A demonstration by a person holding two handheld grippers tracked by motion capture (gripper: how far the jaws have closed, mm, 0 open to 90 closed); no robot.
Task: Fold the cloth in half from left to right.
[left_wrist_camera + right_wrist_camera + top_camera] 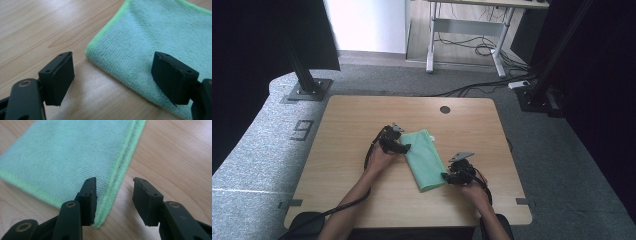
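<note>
At the near edge of the table [337,200], the person's 2 forearms come in from the bottom of the high view, each hand holding a gripper. The right gripper [451,176] sits at the near corner of a folded green cloth [424,159]. In the right gripper view, its jaws stand apart and clamp nothing: one pad is above the cloth [62,162] just inside the stitched edge, the other is over bare wood beside that edge, and the corner lies between them.

Farther in, the left gripper [404,148] is at the cloth's far left edge. In the left gripper view, its jaws are wide apart with nothing pinched: one pad hangs over the wood, the other over the cloth [150,32], whose rounded corner points into the gap.

The cloth lies flat near the middle of the table, slanting from near right to far left. Beyond it, a small dark round hole [445,109] sits close to the far edge.
</note>
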